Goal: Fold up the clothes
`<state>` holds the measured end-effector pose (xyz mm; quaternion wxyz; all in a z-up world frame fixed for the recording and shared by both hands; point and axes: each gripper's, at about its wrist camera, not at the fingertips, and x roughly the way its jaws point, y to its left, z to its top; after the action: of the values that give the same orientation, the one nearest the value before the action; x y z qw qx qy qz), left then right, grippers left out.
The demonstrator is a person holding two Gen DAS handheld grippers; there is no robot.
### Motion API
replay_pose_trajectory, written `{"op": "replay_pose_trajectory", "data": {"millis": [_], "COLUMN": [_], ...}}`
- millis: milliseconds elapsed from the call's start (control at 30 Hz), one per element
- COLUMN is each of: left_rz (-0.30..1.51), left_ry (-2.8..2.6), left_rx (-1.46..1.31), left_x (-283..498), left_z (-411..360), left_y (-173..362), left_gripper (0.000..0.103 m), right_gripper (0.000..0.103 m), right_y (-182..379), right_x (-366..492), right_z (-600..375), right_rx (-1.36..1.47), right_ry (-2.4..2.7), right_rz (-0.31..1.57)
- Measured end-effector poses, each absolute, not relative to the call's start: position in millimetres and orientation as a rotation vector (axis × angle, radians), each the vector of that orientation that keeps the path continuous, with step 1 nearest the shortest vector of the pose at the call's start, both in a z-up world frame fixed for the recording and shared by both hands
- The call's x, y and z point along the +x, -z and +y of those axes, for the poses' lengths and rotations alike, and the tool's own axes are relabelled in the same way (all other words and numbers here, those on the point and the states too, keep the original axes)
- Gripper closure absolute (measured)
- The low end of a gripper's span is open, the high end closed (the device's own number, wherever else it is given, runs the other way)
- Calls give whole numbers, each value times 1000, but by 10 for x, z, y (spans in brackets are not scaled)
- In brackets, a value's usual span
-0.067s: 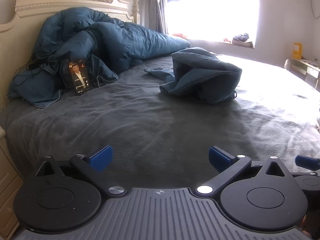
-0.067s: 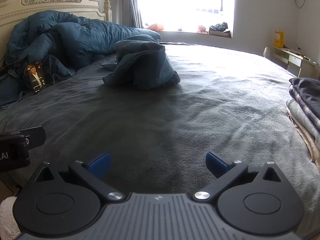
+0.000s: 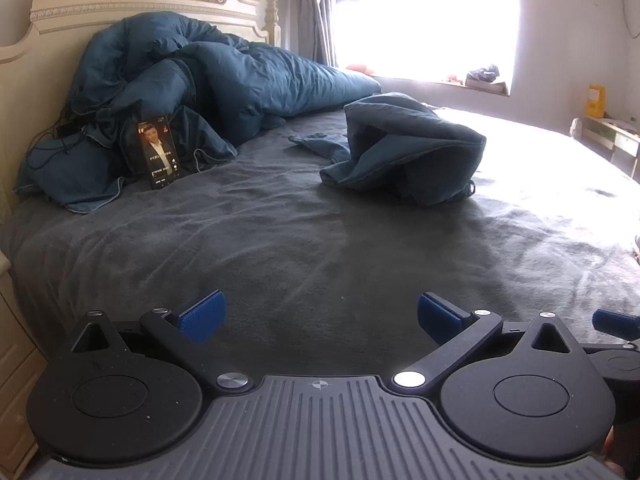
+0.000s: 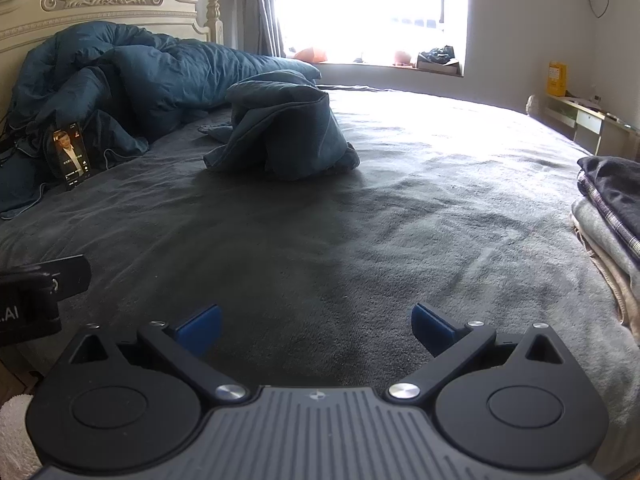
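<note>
A crumpled blue-grey garment (image 3: 404, 152) (image 4: 284, 132) lies heaped in the middle of the dark grey bed (image 3: 320, 248) (image 4: 360, 232), far beyond both grippers. My left gripper (image 3: 320, 314) hovers at the bed's near edge, open, blue pads wide apart with nothing between them. My right gripper (image 4: 316, 326) is beside it, also open and empty. A stack of folded clothes (image 4: 608, 216) rests at the bed's right edge in the right wrist view. One blue fingertip of the right gripper shows at the right edge of the left wrist view.
A rumpled blue duvet (image 3: 208, 96) (image 4: 132, 80) is piled against the cream headboard (image 3: 132, 4). A phone (image 3: 158, 152) (image 4: 71, 156) with a lit screen leans on it. A bright window (image 3: 424, 20) and a low cabinet (image 4: 588, 124) stand beyond the bed.
</note>
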<state>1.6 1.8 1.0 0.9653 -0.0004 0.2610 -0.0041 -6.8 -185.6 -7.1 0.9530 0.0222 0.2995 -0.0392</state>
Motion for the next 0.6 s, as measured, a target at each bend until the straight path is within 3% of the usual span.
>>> {"op": "replay_pose_trajectory", "data": {"millis": [600], "left_rz": [593], "left_ry": [42], "left_rx": [-51], "left_x": [166], "left_z": [117], "left_y": [80], "left_gripper": [0], "right_gripper": [0], "right_y": [130], "right_x": [39], "right_z": [-1913], "right_rx": [54], "right_ry": [92], "right_rz": [622]}}
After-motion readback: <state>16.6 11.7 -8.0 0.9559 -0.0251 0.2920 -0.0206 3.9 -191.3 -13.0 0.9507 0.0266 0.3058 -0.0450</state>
